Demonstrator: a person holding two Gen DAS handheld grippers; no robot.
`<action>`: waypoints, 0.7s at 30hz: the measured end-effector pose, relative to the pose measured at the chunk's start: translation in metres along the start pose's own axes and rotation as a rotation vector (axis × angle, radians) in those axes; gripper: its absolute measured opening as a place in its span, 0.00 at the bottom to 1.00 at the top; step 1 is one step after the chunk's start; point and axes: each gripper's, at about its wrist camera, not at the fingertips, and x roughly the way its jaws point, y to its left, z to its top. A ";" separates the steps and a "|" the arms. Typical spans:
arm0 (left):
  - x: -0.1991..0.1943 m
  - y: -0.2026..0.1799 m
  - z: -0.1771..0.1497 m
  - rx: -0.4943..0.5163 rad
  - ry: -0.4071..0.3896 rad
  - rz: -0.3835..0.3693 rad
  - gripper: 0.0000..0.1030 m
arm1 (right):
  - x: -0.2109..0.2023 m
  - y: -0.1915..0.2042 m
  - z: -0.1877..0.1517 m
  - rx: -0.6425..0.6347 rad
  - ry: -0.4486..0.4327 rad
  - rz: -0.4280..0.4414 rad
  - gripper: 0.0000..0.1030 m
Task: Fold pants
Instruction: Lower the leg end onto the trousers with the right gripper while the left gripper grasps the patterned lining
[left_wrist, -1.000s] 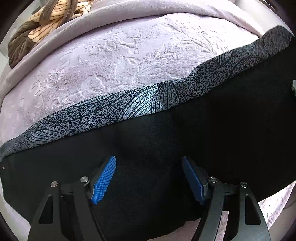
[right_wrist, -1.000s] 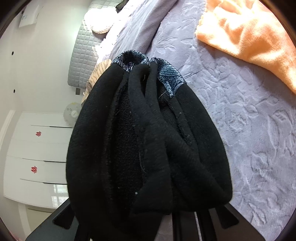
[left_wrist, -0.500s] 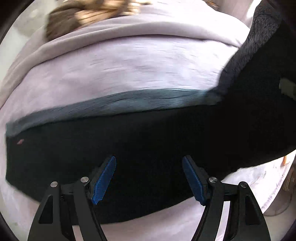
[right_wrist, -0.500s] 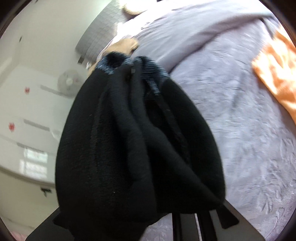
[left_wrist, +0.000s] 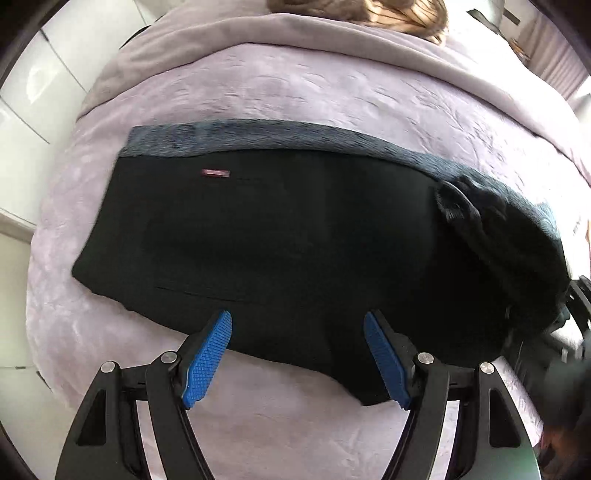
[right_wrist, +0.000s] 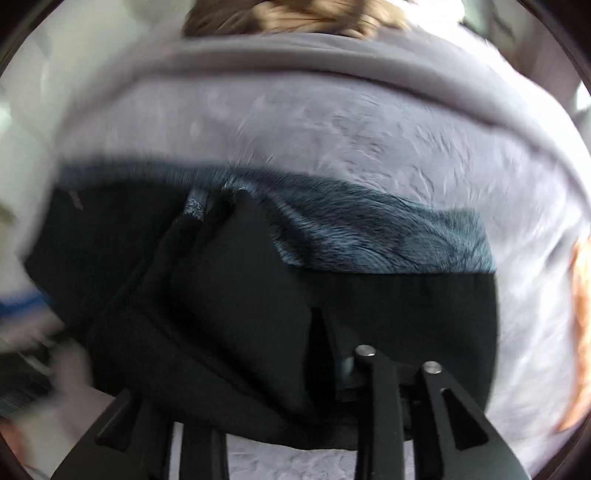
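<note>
The black pants (left_wrist: 280, 243) with a blue-grey patterned band (left_wrist: 295, 133) along the far edge lie spread across the lilac bed. My left gripper (left_wrist: 297, 354) is open, its blue pads (left_wrist: 207, 354) hovering at the near edge of the pants, holding nothing. In the right wrist view the pants (right_wrist: 399, 306) lie below, and a bunched black end (right_wrist: 221, 295) drapes over my right gripper (right_wrist: 317, 373), hiding its fingertips; the jaws look shut on this fabric. That lifted end shows at the right of the left wrist view (left_wrist: 517, 251).
The lilac embossed bedspread (left_wrist: 332, 85) covers the bed. A brown and cream striped cloth (left_wrist: 362, 14) lies at the far edge. An orange cloth (right_wrist: 581, 295) lies at the right. White cabinets (left_wrist: 33, 85) stand to the left.
My right gripper swung the held pants end over and down toward the spread part. My left gripper pulled back toward the near edge, so more of the pants shows.
</note>
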 end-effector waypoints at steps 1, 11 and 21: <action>-0.001 0.004 0.001 -0.007 -0.001 -0.004 0.73 | -0.007 0.013 -0.003 -0.060 -0.013 -0.037 0.48; -0.006 -0.031 0.036 0.024 0.010 -0.195 0.73 | -0.041 -0.064 -0.030 0.287 0.016 0.453 0.53; 0.019 -0.111 0.047 0.124 0.176 -0.352 0.73 | 0.035 -0.179 -0.101 1.081 0.062 0.916 0.53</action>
